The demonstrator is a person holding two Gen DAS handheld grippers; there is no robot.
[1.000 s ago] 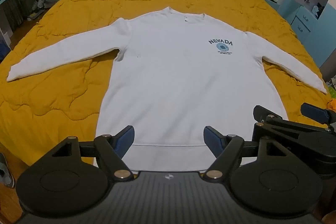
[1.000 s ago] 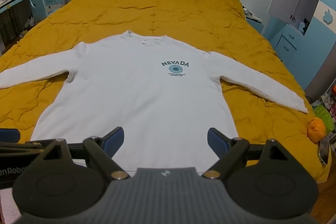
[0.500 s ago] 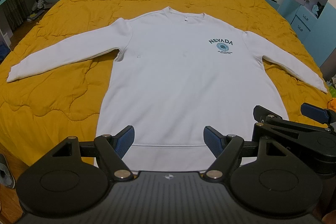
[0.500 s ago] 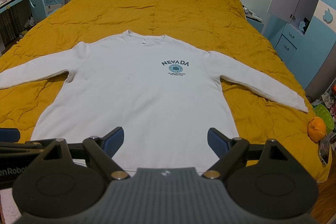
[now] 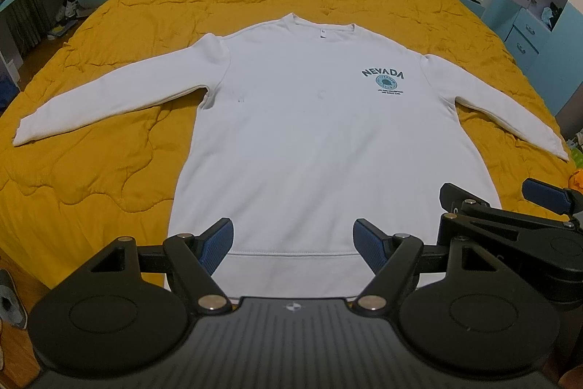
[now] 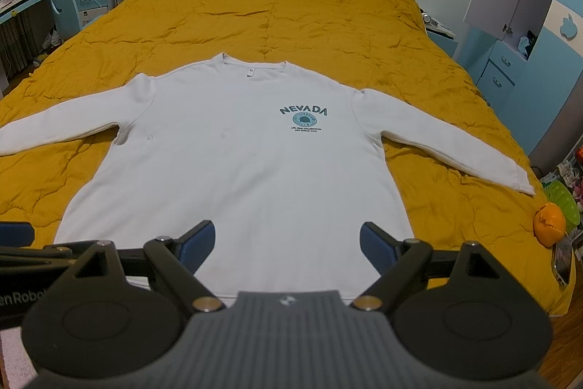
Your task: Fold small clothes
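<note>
Lying flat, white sweatshirt, collar away, sleeves spread sideways, apparently front up, both grippers' fingers apart.

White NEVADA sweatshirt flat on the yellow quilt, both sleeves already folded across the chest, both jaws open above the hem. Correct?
Not quite. The sleeves are not folded: on the sweatshirt, both lie spread out to the sides on the quilt, as the right wrist view shows. The rest holds: the left gripper and right gripper have jaws open above the hem.
</note>
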